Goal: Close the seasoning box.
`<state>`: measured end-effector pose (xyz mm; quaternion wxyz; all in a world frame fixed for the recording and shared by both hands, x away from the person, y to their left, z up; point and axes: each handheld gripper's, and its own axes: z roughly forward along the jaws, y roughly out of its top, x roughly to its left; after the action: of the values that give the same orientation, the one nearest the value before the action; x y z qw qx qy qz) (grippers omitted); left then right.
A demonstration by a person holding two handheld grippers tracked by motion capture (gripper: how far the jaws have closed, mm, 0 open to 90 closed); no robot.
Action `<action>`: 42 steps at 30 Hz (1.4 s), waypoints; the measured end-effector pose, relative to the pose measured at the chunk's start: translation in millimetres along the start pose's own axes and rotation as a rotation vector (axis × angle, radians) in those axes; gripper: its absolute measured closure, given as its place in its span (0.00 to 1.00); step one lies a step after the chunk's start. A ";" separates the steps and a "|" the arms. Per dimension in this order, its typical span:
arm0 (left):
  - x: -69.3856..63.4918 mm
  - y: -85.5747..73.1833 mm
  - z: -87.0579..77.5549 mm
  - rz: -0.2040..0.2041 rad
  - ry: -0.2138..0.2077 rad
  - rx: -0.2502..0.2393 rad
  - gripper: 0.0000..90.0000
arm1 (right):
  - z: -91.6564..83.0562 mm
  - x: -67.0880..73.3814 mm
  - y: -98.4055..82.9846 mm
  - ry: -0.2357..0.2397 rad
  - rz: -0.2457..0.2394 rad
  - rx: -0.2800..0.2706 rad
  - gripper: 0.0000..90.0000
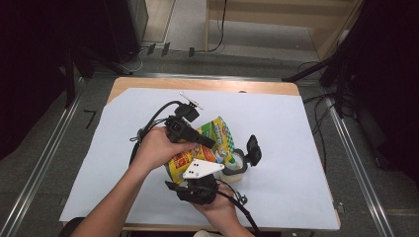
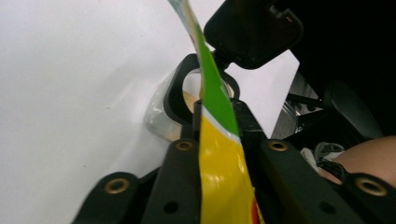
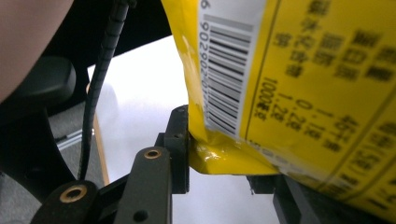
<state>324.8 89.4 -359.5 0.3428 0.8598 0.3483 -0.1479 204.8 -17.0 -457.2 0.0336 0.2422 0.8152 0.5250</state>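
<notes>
Both grippers' fingers pinch the yellow snack bag (image 1: 205,145) over the open glass jar (image 1: 237,165), poised for pouring; next, tilt it mouth-down.

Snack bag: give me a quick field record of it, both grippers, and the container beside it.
bag: yellow and green snack bag, held off the white sheet between both grippers
left gripper: shut on the bag's edge, pads pressing both faces
right gripper: shut on the bag's bottom seam, near the barcode
container: clear jar on the sheet, black hinged lid standing open
bag over jar: top edge near the mouth; contact cannot be told
</notes>
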 end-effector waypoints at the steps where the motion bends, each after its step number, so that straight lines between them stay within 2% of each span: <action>1: 0.0 0.0 0.0 0.000 0.000 0.000 0.90 | 0.0 0.0 0.0 0.000 0.000 0.000 0.75; 7: -2.4 -1.9 -3.9 0.004 -0.012 -0.011 0.83 | -3.0 -0.5 0.3 0.018 0.034 -0.035 0.75; 8: -2.8 -2.6 -5.2 0.001 -0.018 -0.013 0.82 | -3.6 -0.7 0.6 0.027 0.055 -0.049 0.75; 13: -3.5 -3.8 -8.5 0.003 -0.023 -0.019 0.78 | -4.0 0.1 0.9 0.023 0.055 -0.058 0.74; 21: -4.6 -5.0 -11.2 -0.004 -0.017 -0.037 0.73 | -3.6 -3.7 -0.3 0.039 0.106 -0.075 0.75; 25: -4.6 -4.7 -10.5 0.004 -0.005 -0.033 0.76 | -3.4 -3.4 -0.9 0.035 0.116 -0.078 0.75; 26: -5.5 -4.5 -8.9 0.019 0.026 -0.031 0.80 | -3.5 -3.3 -1.2 0.032 0.118 -0.077 0.75; 27: -5.5 -4.5 -8.9 0.019 0.026 -0.031 0.85 | -3.5 -3.3 -1.2 0.032 0.118 -0.077 0.75; 28: -7.4 -4.2 -6.8 0.034 0.053 -0.019 0.90 | -3.1 -2.1 -1.4 0.026 0.109 -0.062 0.74; 32: -8.9 -3.9 -4.4 0.052 0.061 -0.015 0.97 | -1.8 -0.6 -3.0 0.022 0.087 -0.052 0.74; 37: -10.2 -3.9 -2.5 0.057 0.062 -0.003 0.98 | 0.5 2.6 -3.5 0.014 0.046 -0.027 0.71; 38: -10.4 -3.9 -1.9 0.059 0.064 0.002 0.99 | 2.2 5.8 -3.8 -0.002 0.017 -0.013 0.70; 39: -10.4 -3.9 -1.9 0.059 0.064 0.002 0.99 | 2.2 5.8 -3.8 -0.002 0.017 -0.013 0.70; 40: -9.5 -3.9 -3.2 0.055 0.061 0.001 0.98 | 3.3 8.6 -3.6 -0.026 -0.022 0.004 0.72; 42: -8.6 -3.6 -4.3 0.047 0.055 -0.008 0.98 | 2.3 9.5 -2.1 -0.042 -0.043 0.006 0.76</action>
<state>316.2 90.0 -353.9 0.3398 0.8701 0.3381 -0.1146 196.4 -11.6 -458.2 0.0612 0.2360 0.8209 0.5165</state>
